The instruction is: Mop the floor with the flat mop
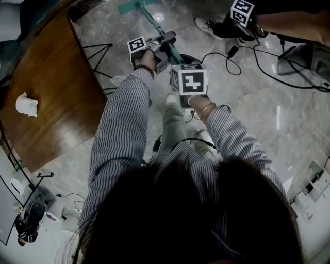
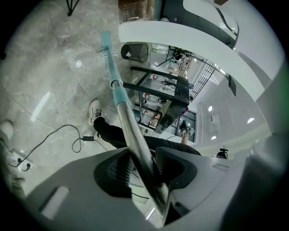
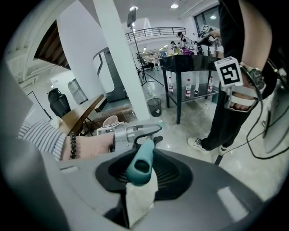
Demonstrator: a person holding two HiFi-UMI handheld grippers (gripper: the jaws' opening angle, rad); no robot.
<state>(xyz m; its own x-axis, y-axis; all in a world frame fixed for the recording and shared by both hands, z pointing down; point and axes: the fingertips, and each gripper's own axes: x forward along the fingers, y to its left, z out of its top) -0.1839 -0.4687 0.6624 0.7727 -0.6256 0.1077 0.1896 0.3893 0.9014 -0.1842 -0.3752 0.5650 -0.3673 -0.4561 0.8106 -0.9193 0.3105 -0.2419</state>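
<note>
A person in a striped shirt stands on a grey marble floor [image 1: 289, 118] with the flat mop [image 1: 153, 24] held in two handheld grippers, seen from above. The mop's teal head [image 1: 130, 7] rests on the floor at the far side, and its pole slants back toward the person's body.

The left gripper [image 2: 145, 169] grasps the pole lower down. Its fingers are closed tight on the bare metal shaft, which runs out from between them to a teal collar [image 2: 118, 92] and on to the head.

The right gripper [image 3: 141, 173] sits nearer the person, at the top end of the pole. Its fingers are clamped around the teal handle tip [image 3: 140, 163], with a piece of white cloth [image 3: 137, 203] pinched under it. From this gripper's view, the other gripper shows just beyond the handle, on a wrist wearing a dark bead bracelet [image 3: 72, 145].

To the left stands a wooden counter [image 1: 51, 87] carrying a small white object [image 1: 26, 104]. At the far right a second person in dark trousers and a white shoe [image 1: 206, 26] stands with a marker cube [image 1: 242, 11] at the hand. Black cables [image 1: 258, 67] trail across the floor between the two people.
</note>
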